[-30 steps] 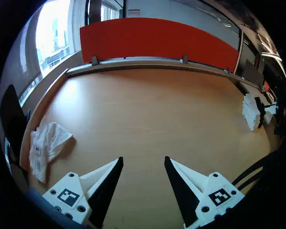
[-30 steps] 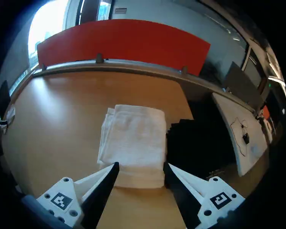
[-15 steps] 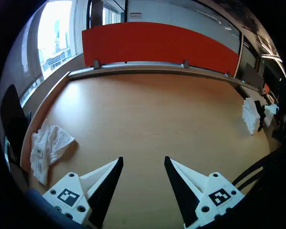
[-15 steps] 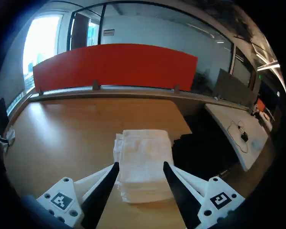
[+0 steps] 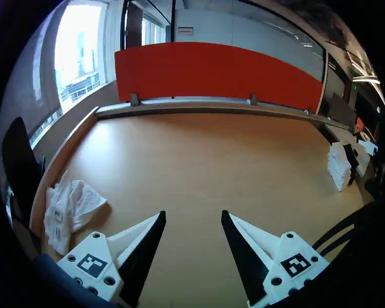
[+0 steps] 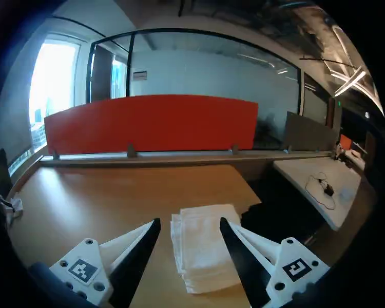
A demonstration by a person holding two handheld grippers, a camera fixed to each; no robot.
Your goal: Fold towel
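Two grippers are in use, and both stand spread with nothing between the fingers. The left gripper [image 5: 192, 213] is held over the bare wooden desk [image 5: 208, 154]. The loose towel [image 5: 72, 208] lies crumpled well off to its left, low and near the desk's left edge, untouched. The right gripper [image 6: 190, 220] is likewise agape. A stack of folded towels [image 6: 205, 249] sits just ahead of and beneath it, seen through the gap between the fingers, with no contact evident. In the left gripper view that stack stands far off to the right, near the desk's other edge. Assessment of the item: the loose towel appears to be white terry cloth. I judge it light, soft and wholly limp, with no stiffness to hold a shape once lifted. It should not be slippery, since the pile ought to give the fingers good purchase, and it is not fragile. Because it is bunched, its corners cannot be told apart from here. Small tags [image 5: 57, 215] show on the near side and may mark a hem. Recommended hold: one gripper on a corner or hem edge, pinching a single layer rather than the heap. The second gripper takes the neighbouring corner, so the cloth hangs open and can be laid flat on the desk ahead of the left gripper before folding. Risk noted: a pinch in the middle of the bundle would lift only a wad.
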